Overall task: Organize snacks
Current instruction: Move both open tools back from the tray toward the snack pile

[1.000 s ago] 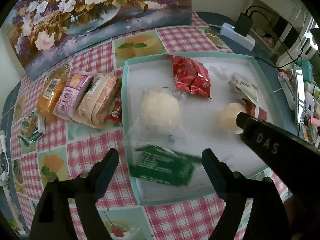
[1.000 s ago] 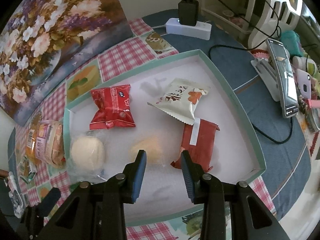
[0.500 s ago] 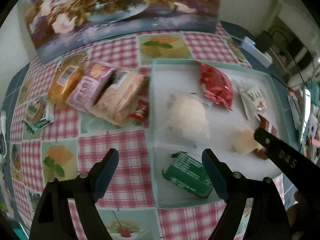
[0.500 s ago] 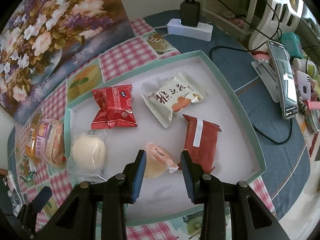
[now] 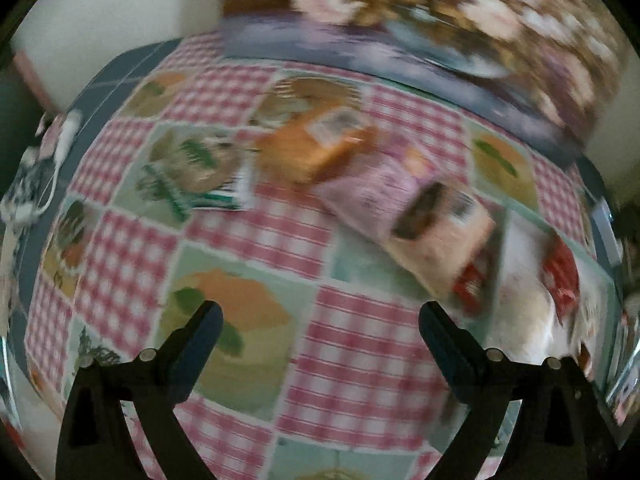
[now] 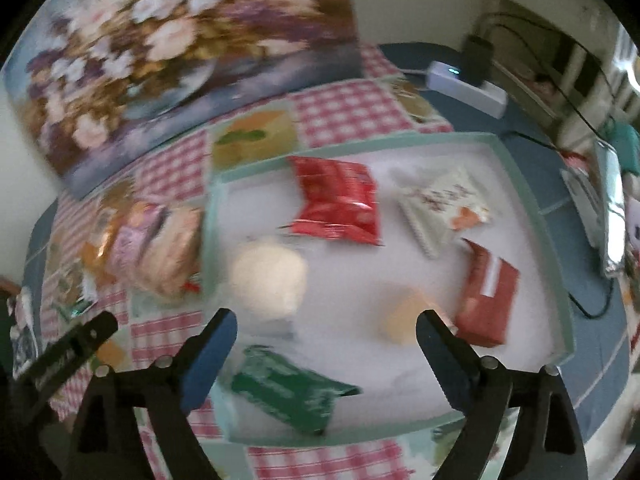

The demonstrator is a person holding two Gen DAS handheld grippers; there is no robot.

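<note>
A teal-rimmed white tray point(image 6: 532, 216) holds a red packet point(image 6: 336, 200), a white round bun point(image 6: 270, 276), a white printed packet point(image 6: 444, 204), a dark red packet point(image 6: 488, 296), a pale orange snack point(image 6: 408, 314) and a green packet point(image 6: 292, 392). My right gripper point(image 6: 324, 336) is open and empty above the tray's front. My left gripper point(image 5: 320, 328) is open and empty over the checked tablecloth, left of the tray point(image 5: 516, 232). Beyond it lie an orange bread pack point(image 5: 316, 148), a pink pack point(image 5: 380, 188), a beige pack point(image 5: 444, 240) and a green-white packet point(image 5: 188, 168). Both views are blurred.
A flower painting point(image 6: 180, 48) leans against the wall at the back. A white power strip with a plug point(image 6: 468, 80) and a cable lie behind the tray. A phone on a stand point(image 6: 608, 208) and small items are at the right.
My left gripper has swung left from the tray to the loose packs on the cloth. My right gripper has opened wide and pulled back; the pale orange snack lies free in the tray.
</note>
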